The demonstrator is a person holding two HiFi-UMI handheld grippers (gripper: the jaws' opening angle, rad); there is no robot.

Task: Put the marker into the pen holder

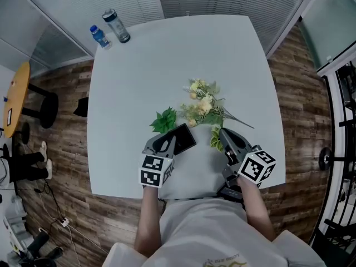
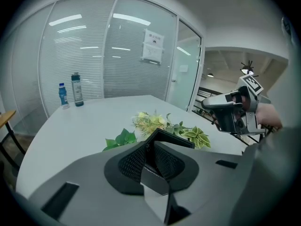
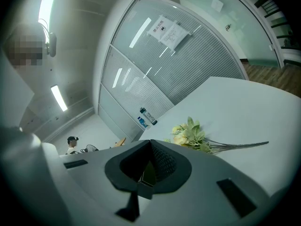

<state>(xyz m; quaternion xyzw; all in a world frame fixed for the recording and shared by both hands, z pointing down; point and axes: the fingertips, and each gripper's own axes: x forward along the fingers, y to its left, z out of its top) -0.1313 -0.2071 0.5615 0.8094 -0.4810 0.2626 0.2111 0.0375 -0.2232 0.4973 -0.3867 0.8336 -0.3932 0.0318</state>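
Note:
A flat-sided black pen holder (image 1: 182, 138) is tilted at the tip of my left gripper (image 1: 167, 143), near the table's front edge. In the left gripper view its sharp black corner (image 2: 172, 139) sticks up between the mesh pads, and the gripper (image 2: 153, 149) is shut on it. My right gripper (image 1: 225, 133) is to the right, beside a pale green leaf sprig (image 1: 214, 138). In its own view the right gripper (image 3: 149, 163) points upward with its pads together, and only a thin dark sliver lies between them. No marker shows in any view.
Artificial flowers (image 1: 203, 104) with green leaves (image 1: 164, 119) lie mid-table, just beyond both grippers. Two bottles (image 1: 115, 25) stand at the far left corner of the white table (image 1: 167, 65). The table's front edge (image 1: 189, 193) is against the person's body. Glass walls surround the table.

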